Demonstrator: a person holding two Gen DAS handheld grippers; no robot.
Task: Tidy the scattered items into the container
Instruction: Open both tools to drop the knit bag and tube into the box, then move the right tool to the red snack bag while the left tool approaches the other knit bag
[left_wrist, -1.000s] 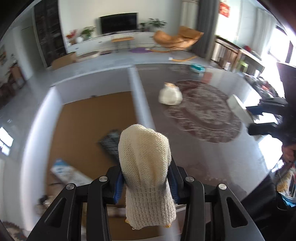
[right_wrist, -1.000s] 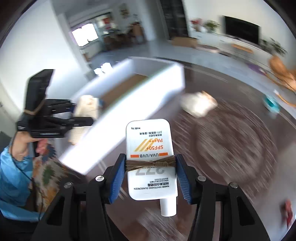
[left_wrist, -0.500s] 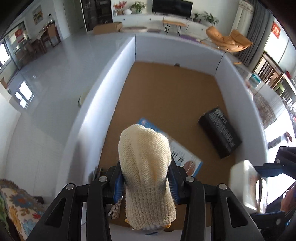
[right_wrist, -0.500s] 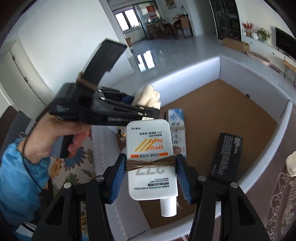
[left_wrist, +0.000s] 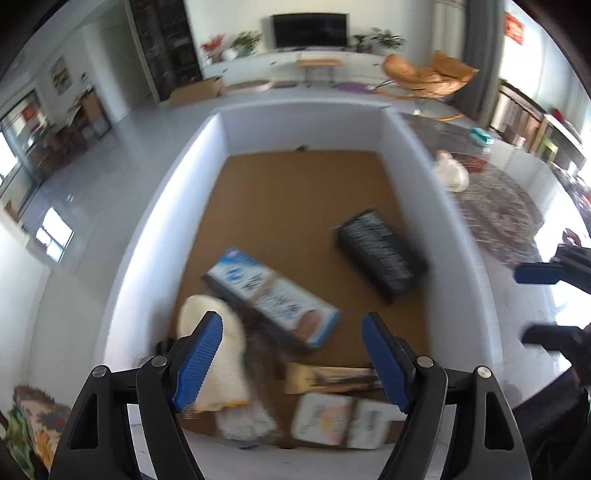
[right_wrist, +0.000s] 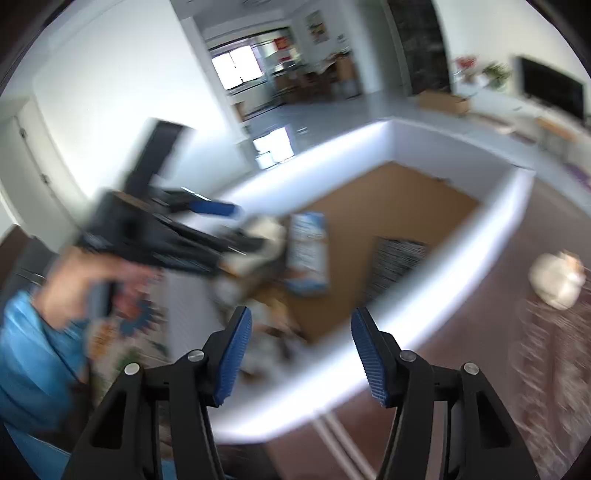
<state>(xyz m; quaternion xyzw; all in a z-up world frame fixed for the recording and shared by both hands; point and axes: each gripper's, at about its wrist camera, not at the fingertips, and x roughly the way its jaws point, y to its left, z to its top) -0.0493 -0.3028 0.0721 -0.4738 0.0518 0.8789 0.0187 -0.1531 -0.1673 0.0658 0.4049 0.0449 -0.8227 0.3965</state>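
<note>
Left wrist view: left gripper (left_wrist: 291, 360) opening, empty, knitted mitten (left_wrist: 218, 354) below its left finger inside container (left_wrist: 410, 147).

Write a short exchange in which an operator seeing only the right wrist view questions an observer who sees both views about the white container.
Operator: In my right wrist view the container has a blurred near end. What lies there?
Observer: A white pack with orange print, flat on its floor.
Operator: Is the left gripper holding the cream sock?
Observer: No. Its jaws are opening with nothing between them; the sock lies below, by the left wall.
</note>
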